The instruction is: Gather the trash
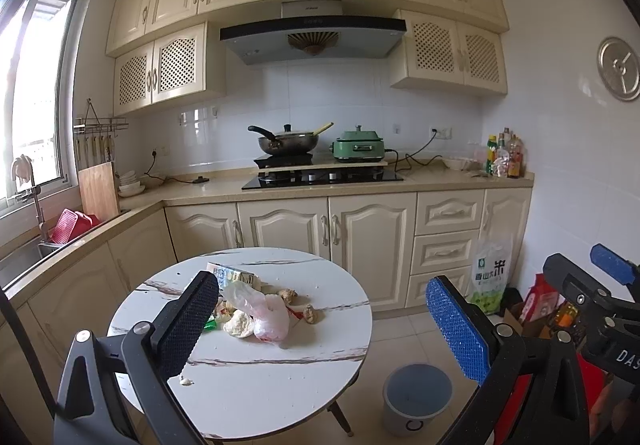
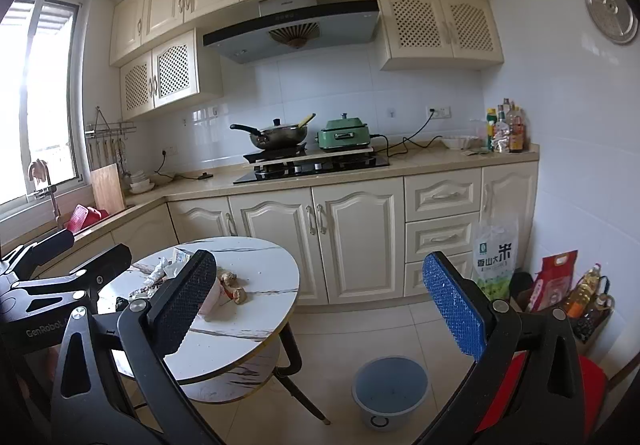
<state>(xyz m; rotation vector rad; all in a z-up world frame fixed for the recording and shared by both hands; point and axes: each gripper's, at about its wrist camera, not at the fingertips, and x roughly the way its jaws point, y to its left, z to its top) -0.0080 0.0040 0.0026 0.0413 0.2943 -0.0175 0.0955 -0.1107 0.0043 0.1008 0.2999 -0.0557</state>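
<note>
A round white marble-look table (image 1: 260, 377) carries a heap of trash: a crumpled pink-and-white plastic bag (image 1: 266, 315), a white tissue wad (image 1: 239, 324), a flat carton (image 1: 234, 277), brown ginger pieces (image 1: 310, 313) and small scraps. A grey bin (image 1: 416, 397) stands on the floor right of the table; it also shows in the right wrist view (image 2: 390, 391). My left gripper (image 1: 324, 329) is open and empty, held above the table's near side. My right gripper (image 2: 320, 309) is open and empty, over the floor right of the table (image 2: 256, 341). The ginger (image 2: 234, 287) shows there too.
Kitchen counter with stove, wok (image 1: 286, 141) and green cooker (image 1: 360, 149) stands behind. A sink (image 1: 24, 261) is at the left. A rice bag (image 1: 490, 277), a red bag (image 2: 554, 279) and oil bottles (image 2: 586, 289) stand on the floor at right.
</note>
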